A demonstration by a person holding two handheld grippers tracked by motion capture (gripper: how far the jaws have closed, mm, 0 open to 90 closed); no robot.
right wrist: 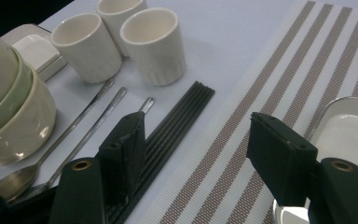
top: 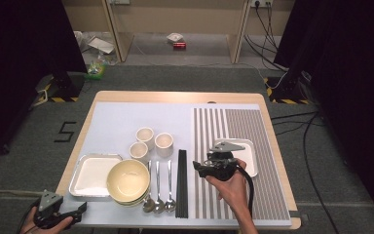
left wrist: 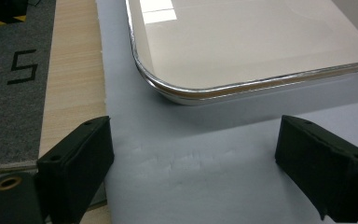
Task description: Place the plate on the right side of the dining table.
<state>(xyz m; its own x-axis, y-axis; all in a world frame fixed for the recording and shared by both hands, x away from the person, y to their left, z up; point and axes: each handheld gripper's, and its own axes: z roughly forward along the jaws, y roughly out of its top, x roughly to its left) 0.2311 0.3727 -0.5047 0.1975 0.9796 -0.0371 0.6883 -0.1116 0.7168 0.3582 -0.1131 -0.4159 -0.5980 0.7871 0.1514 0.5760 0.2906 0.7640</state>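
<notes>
A table laid with a pale blue cloth (top: 117,122) and a striped mat (top: 233,146) on its right half. The person's right hand holds the right gripper (top: 200,168) over the mat's left stripes. Its jaws stand wide apart with nothing between them, pointing toward the table's middle.

Just to the left of those jaws lie the chopsticks (top: 181,183), a tight black bundle at the mat's left edge. Their long axis runs from the near edge of the table away from the person, roughly crosswise to the way the jaws point. In the right gripper view the chopsticks (right wrist: 175,123) run diagonally, passing right beside the left jaw but not between the two. The right gripper is by far the nearer one to them; to my eye a short sideways reach to the left would bring the jaws over the bundle.

Left of the chopsticks lie three spoons (top: 158,187), then stacked bowls (top: 128,181) and a large tray (top: 95,175). Three cups (top: 151,141) stand behind them. A small tray (top: 246,156) sits on the mat behind the right gripper.

The left gripper (top: 80,210) rests at the table's near left corner, well apart from the chopsticks, jaws wide open and empty, facing the large tray's corner (left wrist: 168,88).
</notes>
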